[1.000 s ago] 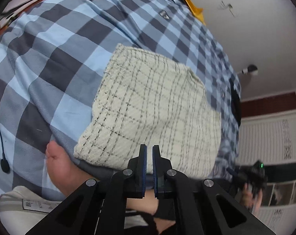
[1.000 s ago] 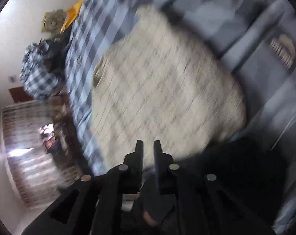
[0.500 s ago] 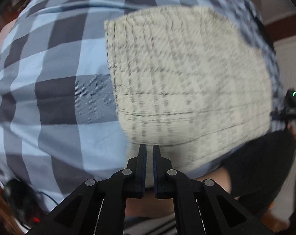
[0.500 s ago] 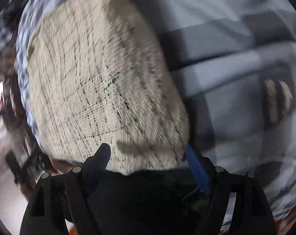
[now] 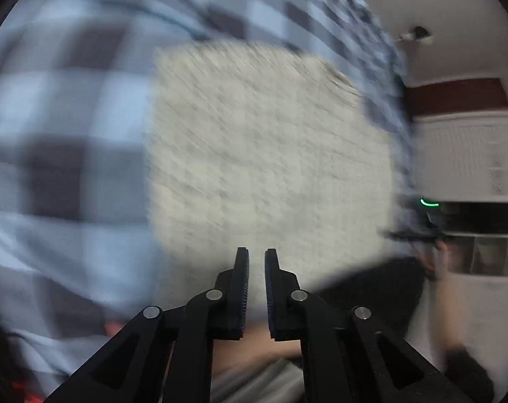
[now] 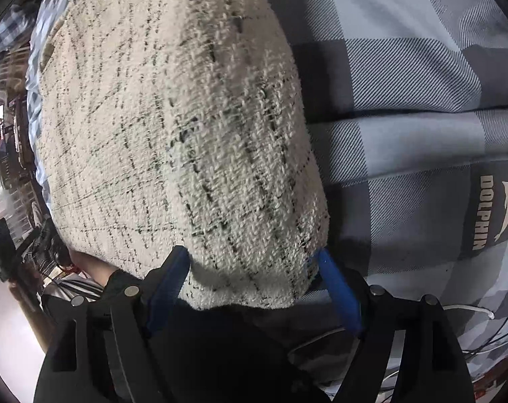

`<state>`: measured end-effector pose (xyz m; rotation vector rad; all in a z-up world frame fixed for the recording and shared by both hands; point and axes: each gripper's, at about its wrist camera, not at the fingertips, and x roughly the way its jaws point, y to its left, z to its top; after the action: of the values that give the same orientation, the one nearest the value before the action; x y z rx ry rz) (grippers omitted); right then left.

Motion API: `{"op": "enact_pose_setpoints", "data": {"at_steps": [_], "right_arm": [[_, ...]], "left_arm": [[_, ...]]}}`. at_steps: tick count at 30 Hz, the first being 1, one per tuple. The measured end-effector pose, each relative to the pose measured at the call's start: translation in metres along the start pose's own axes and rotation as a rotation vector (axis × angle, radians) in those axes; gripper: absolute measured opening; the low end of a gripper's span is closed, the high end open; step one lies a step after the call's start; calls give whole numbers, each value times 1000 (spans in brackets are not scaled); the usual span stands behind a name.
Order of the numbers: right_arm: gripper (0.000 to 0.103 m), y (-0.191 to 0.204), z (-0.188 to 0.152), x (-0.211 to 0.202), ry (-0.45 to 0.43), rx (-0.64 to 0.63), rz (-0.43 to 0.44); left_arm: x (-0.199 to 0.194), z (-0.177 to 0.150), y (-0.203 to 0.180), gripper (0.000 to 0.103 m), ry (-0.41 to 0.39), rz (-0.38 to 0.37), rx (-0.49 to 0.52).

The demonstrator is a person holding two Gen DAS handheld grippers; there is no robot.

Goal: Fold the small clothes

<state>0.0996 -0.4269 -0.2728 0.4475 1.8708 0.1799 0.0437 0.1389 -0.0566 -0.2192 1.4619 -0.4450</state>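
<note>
The cloth [image 6: 173,127] lies folded on the bed [image 6: 405,77], filling each frame's centre, and with the right tool [image 6: 254,262] spread wide around its near corner and the left tool [image 5: 256,262] narrow and empty, the next move looks like a pinch there.

Both the left gripper [image 5: 256,256] and right gripper [image 6: 254,258] are black with silver screws and blue pads.

Cream tweed garment [image 6: 173,127] filling the gap between spread right tongs [image 6: 254,265]; bare checked bedspread [image 6: 405,107] alongside
</note>
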Motion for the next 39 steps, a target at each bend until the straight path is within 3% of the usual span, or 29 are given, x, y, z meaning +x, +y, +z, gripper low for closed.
{"op": "enact_pose_setpoints", "data": {"at_steps": [1,2,3,4,5,6,7,8,9,11,15,19,22,26,28,30,32,33,35,36,37,39], "right_arm": [[77,0,-3,-2,3,-2,3],[77,-1,-2,-1,7,-4,4],[77,1,-4,-2,7,-8,3],[77,3,-5,-1,6,-9,-2],[77,4,-5,0,5,-10,-5],[77,6,-5,1,2,-12,-3],[77,9,-6,1,0,-18,-2],[77,11,-6,2,-2,-26,-3],[77,14,-12,-2,-2,-30,-7],[77,18,-19,-3,-1,-45,-17],[77,22,-31,-4,13,-106,-37],[77,38,-30,8,37,-200,-65],[77,51,-29,19,51,-283,-112],[83,66,-27,38,76,-317,-146],[83,70,-26,45,86,-319,-141],[83,76,-28,49,86,-335,-141],[82,85,-32,52,75,-345,-135],[78,90,-34,53,67,-344,-135],[39,97,-40,55,56,-338,-119],[33,100,-43,53,45,-337,-123],[18,104,-48,52,29,-338,-134],[15,112,-56,46,-2,-318,-141]], "left_arm": [[-3,-1,-8,8,-21,91,77],[-3,-2,-6,8,13,8,57],[-1,-2,1,13,63,-148,-26],[0,-4,2,18,83,-214,-71],[-1,-7,-7,42,71,-97,2],[2,-12,-17,99,82,31,90],[8,-15,-18,100,121,35,94],[15,-17,-14,103,179,-41,48],[20,-19,-12,103,198,-63,29],[26,-24,-17,103,172,54,73],[61,-33,-22,103,243,188,109],[101,-51,-25,103,401,95,85],[134,-67,-33,103,517,64,126],[159,-69,-38,102,528,22,87],[168,-67,-37,94,511,11,51],[174,-69,-34,63,497,2,25],[174,-66,-31,48,465,-29,3],[172,-67,-32,41,447,-48,0],[168,-66,-37,32,412,-74,5],[164,-65,-39,28,391,-88,7],[156,-67,-43,27,361,-109,7],[139,-65,-42,24,283,-182,-8]]}}
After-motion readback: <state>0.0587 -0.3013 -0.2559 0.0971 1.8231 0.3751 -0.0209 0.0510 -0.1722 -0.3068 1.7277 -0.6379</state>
